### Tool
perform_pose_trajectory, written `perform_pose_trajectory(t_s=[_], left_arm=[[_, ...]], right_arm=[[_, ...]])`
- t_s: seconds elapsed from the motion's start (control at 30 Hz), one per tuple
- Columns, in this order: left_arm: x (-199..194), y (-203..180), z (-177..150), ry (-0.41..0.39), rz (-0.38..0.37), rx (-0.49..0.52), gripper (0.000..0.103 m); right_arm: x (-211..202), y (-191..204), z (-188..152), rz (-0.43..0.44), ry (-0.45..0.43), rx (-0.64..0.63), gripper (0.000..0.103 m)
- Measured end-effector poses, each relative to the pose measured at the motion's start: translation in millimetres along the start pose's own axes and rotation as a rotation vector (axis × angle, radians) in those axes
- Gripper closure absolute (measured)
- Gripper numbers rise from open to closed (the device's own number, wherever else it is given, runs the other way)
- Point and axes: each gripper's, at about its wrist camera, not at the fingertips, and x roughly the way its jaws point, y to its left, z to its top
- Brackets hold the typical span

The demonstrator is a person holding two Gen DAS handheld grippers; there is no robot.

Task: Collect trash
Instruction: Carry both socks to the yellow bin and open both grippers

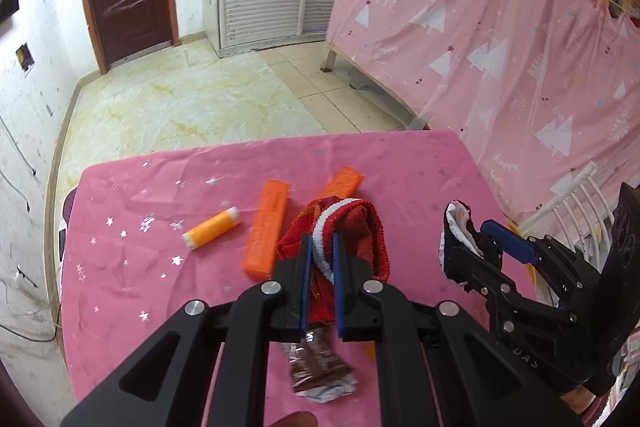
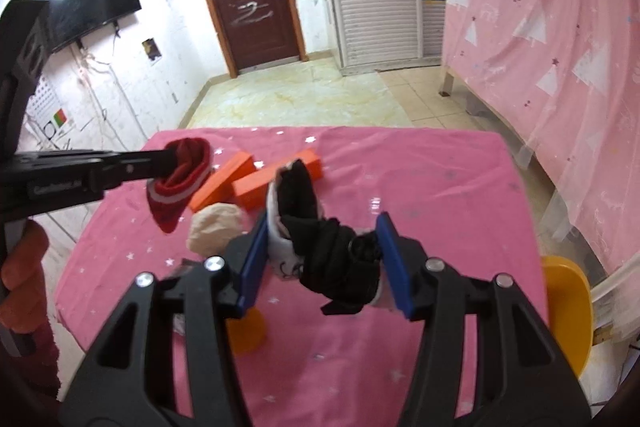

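A pink star-print table [image 2: 420,179] carries two orange boxes: one [image 1: 267,227] with its long axis running away from me, the other [image 1: 340,183] angled off right. Above it, the right tongs [image 2: 322,259] pinch a black-and-white sock [image 2: 320,247], its length pointing away. The left tongs [image 1: 322,247] are pressed onto a red sock [image 1: 360,231], which hangs down. An orange tube [image 1: 211,228] lies slantwise; a brown wrapper [image 1: 320,375] lies nearest.

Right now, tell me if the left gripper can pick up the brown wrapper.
Probably not yet. The left gripper has its jaws shut on the red sock, so they are occupied. The brown wrapper lies uncovered on the table just beneath it.
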Motion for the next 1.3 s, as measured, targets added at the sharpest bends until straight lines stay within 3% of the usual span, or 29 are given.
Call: perform_pose_trajectory(t_s=[0.43, 0.9, 1.3], left_arm=[[3.3, -95.6, 6.7, -0.004, -0.043, 0.127, 0.100], [36.5, -219.5, -3.3, 0.054, -0.088, 0.276, 0.100], [69.9, -308.6, -17.0, 0.098, -0.132, 0.348, 0.099]], right_arm=[[-30.3, -73.9, -17.6, -0.053, -0.054, 0.109, 0.053], [-68.6, -197.3, -57.5, -0.131, -0.112, 0.308, 0.052], [-56.9, -270.9, -100.2, -0.119, -0.098, 0.478, 0.052]])
